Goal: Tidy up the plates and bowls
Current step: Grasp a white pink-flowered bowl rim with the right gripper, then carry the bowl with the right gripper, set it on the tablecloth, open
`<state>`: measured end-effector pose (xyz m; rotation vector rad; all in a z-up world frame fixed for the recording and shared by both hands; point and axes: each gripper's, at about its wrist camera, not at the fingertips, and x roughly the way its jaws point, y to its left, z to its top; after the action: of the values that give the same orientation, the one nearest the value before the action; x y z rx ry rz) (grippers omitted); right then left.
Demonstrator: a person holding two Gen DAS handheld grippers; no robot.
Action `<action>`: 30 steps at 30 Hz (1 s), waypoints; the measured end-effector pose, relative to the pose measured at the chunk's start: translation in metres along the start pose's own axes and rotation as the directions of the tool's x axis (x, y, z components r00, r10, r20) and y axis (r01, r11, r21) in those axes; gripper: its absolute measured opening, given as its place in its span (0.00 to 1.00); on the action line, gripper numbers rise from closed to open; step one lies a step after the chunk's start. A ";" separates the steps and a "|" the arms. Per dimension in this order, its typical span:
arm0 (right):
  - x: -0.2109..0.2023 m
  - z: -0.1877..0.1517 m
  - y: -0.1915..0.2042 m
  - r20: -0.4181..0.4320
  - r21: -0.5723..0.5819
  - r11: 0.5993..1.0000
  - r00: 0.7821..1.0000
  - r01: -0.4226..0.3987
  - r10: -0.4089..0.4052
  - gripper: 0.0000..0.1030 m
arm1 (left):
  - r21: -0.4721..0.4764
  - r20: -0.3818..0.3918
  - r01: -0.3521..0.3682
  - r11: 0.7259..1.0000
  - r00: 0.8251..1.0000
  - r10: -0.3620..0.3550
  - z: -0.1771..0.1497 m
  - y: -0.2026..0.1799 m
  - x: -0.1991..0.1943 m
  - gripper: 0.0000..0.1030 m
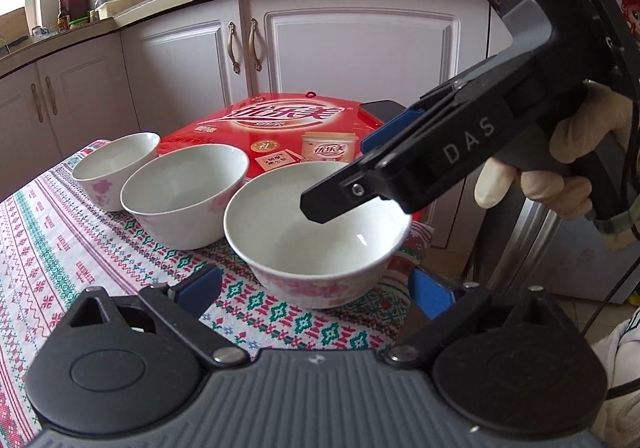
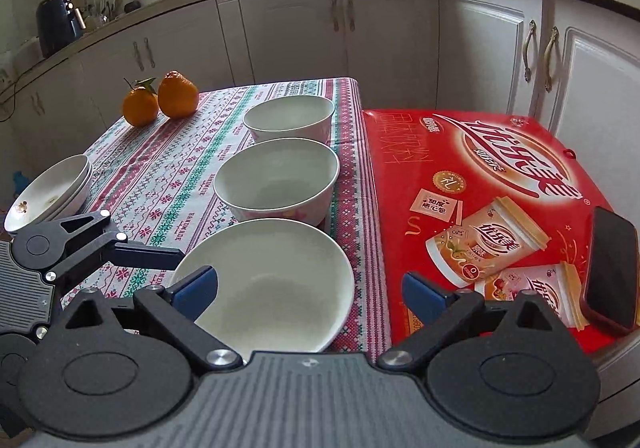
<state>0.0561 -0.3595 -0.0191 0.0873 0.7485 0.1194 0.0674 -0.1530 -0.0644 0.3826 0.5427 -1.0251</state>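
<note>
A: Kitchen, white base cabinets (image 2: 288, 31) behind. Small table with red-green patterned cloth (image 2: 168, 183). Flat red printed carton (image 2: 480, 183) butted against the cloth's right edge, black phone (image 2: 612, 272) lying on its near right corner.

B: Task items?

A: Three white ceramic bowls with pink floral outsides, all upright, mouths up. Row axis runs near-to-far along the cloth's right edge, beside the carton. Nearest bowl (image 2: 276, 288) directly below right gripper (image 2: 310, 288); middle bowl (image 2: 280, 183) just behind it; far bowl (image 2: 290, 119) close behind that. Gaps between rims too foreshortened to call touching or apart.

B: Plates?

A: Stack of shallow white plates (image 2: 52, 191) at the left edge of the cloth, well apart from the bowl row. Count unclear. Two oranges (image 2: 160, 99) at the far left corner.

B: Jaw state, right?

A: Spread wide. Left blue pad (image 2: 196, 288) over the nearest bowl's near-left rim, right pad over the carton edge. Contact with the rim not resolvable.

B: Left?

A: Left gripper (image 1: 316, 284) also spread wide, blue pads either side of the same bowl (image 1: 316, 248), low on the near side. Nothing clamped. From that view, right gripper body (image 1: 400, 175) angled down over the bowl mouth, held in a gloved hand (image 1: 560, 175).
</note>
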 end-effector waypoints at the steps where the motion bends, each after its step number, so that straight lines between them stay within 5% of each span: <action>1: 0.002 0.000 0.000 -0.007 -0.005 1.000 1.000 -0.007 0.007 0.93 | 0.003 0.000 -0.001 1.000 1.000 0.001 0.000 -0.001 0.001 0.95; 10: 0.015 0.000 -0.003 -0.050 0.022 0.997 0.996 -0.077 0.078 0.71 | -0.001 0.001 0.003 1.000 1.000 -0.003 0.002 0.000 0.007 0.84; 30: 0.014 0.012 0.029 -0.060 -0.045 0.990 0.989 -0.135 0.132 0.71 | -0.049 -0.009 -0.046 0.998 0.999 0.046 -0.002 0.012 -0.025 0.81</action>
<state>0.0726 -0.3293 -0.0159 0.0880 0.7959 0.2687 0.0672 -0.1289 -0.0506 0.3537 0.5628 -0.9645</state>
